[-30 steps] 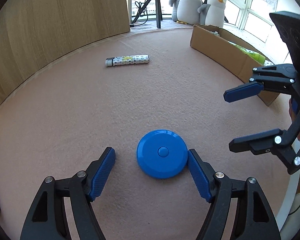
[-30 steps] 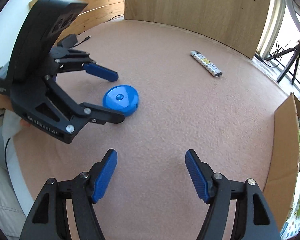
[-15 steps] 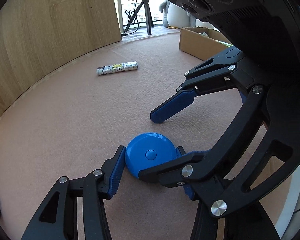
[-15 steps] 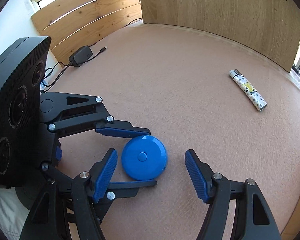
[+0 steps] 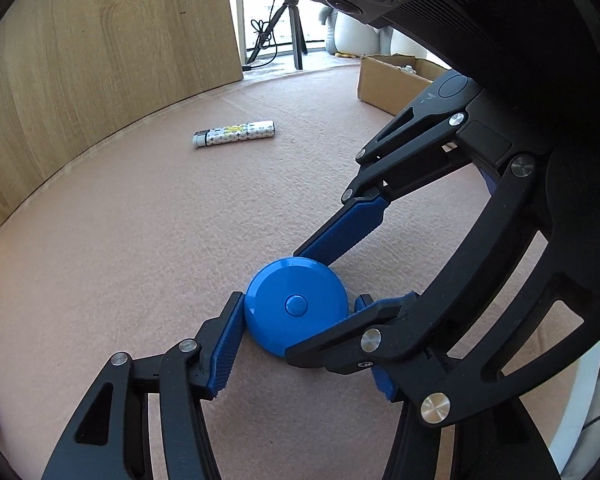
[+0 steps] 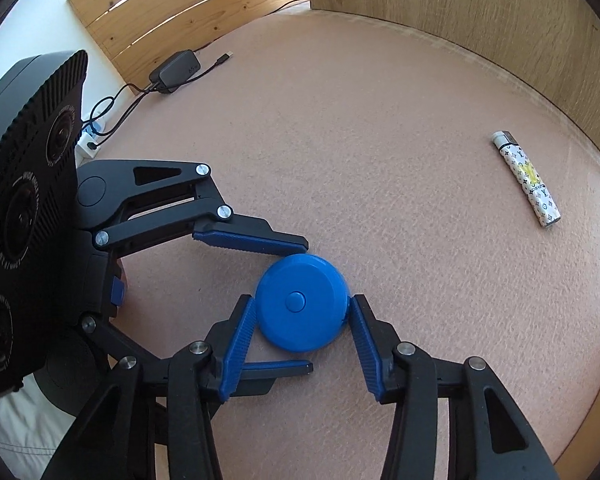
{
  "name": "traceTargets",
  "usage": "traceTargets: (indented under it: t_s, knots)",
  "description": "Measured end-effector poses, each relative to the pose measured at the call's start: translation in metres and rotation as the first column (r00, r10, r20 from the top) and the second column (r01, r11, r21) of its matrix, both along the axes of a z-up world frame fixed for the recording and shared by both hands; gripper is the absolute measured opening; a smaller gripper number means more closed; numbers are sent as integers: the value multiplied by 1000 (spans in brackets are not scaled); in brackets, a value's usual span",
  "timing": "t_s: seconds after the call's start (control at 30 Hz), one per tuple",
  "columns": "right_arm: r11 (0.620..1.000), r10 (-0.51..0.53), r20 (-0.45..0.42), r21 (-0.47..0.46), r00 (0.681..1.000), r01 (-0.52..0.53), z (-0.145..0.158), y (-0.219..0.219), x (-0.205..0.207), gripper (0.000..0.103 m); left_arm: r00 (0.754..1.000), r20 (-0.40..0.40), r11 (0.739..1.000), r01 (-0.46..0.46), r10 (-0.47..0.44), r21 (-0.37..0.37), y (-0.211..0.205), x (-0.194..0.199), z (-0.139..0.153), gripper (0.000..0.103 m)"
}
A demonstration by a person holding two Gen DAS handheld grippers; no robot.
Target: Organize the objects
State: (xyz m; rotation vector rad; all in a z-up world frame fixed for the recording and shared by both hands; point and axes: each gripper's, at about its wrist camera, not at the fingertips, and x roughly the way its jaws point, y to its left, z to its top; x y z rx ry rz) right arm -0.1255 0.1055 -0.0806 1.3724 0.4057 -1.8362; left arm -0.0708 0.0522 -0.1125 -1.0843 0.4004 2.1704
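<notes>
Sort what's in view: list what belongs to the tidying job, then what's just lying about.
Job: blue round disc, clamped by both the left gripper and right gripper; patterned lighter; cardboard box.
Lying about: charger and cable; tripod; wooden boards.

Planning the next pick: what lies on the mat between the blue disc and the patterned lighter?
Nothing: in the right wrist view the pink mat is bare between the blue disc and the lighter.
</notes>
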Motion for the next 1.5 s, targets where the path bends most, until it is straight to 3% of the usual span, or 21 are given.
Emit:
traceTargets:
  t_s: [0.17,0.3,0.43,0.53,0.63,0.8,0.83,0.9,0.93,0.97,1.1,1.27,1.5]
  knots:
    - [1000,9,7,19,1000,-9,0,-3,-2,43,1000,1,1000,-15,15,12,-3,-4,3,54]
    - [1000,-19,-22,8,1000,19,10,0,-4,26,1000,-1,1000,-2,2,1,-2,-4,4,54]
    - [1000,1,-16,26,1000,-1,10,1,-5,27,1000,13,999,-3,2,35,-7,-6,2,54]
    - [1000,-4,7,3,1000,4,9,5,-9,27,1000,5,1000,13,-13,8,-2,-4,0,54]
    - [999,40,43,25,998,-41,4,0,-9,38,1000,-1,1000,19,-19,2,-2,-1,1,56]
    - [997,70,17,43,997,-71,4,-5,-3,41,1000,7,1000,19,-19,9,-4,-2,0,58]
    - [995,80,9,56,997,-81,4,-7,-2,41,1000,3,1000,20,-20,4,-3,-2,-1,59]
    - [993,94,5,71,996,-95,4,-11,-3,41,1000,-1,1000,23,-23,-17,-1,0,-1,73]
    - [991,104,1,81,995,-104,4,-11,-4,42,1000,-5,999,18,-19,-35,0,1,-3,88]
    - [990,107,2,89,994,-107,4,-10,-5,45,1000,-6,999,18,-18,-38,-1,1,-3,89]
    - [987,123,-2,101,992,-122,2,-4,-3,48,1000,14,1000,16,-16,-15,-1,-4,-4,85]
    - [985,142,-31,101,989,-138,0,-12,-1,48,1000,15,1000,22,-22,11,-3,-7,-2,68]
    - [986,140,-47,99,989,-135,0,-21,-2,44,1000,-4,1000,26,-26,0,-1,-6,-3,66]
